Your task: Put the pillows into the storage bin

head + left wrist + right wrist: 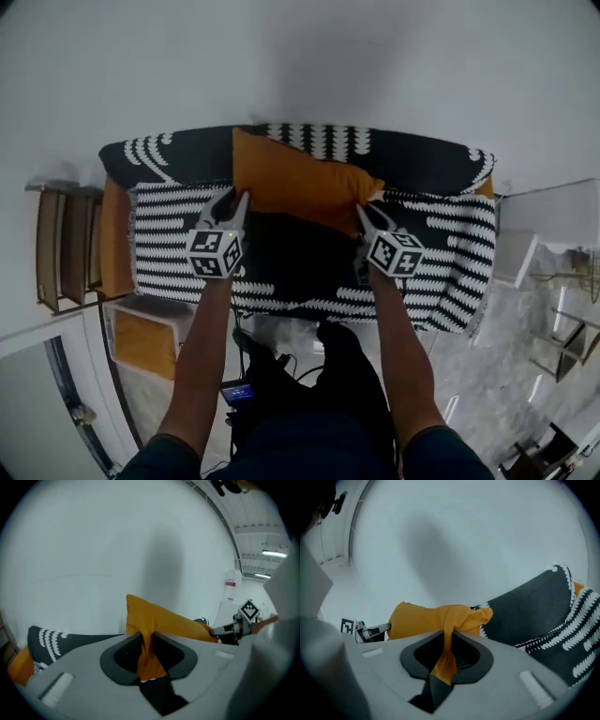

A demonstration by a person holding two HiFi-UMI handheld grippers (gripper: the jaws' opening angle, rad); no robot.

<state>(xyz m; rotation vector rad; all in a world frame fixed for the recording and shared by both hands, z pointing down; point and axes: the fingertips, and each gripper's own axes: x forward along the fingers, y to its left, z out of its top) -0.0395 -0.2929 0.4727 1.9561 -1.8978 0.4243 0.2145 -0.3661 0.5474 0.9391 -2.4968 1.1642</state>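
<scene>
A sofa (114,246) draped in a black-and-white throw (178,234); an orange pillow (295,183) held up over its seat; a white bin (150,306) beside it; left gripper (236,199) and right gripper (368,214), fingers clamped on the pillow's opposite corners

- Soft, even indoor light; the white wall (375,56) is bright.
- A blurred grey shadow (161,569) falls on it in both gripper views.
- Fisheye bending, dark corners throughout.
- Ceiling lamps (274,553) glow far right.
</scene>
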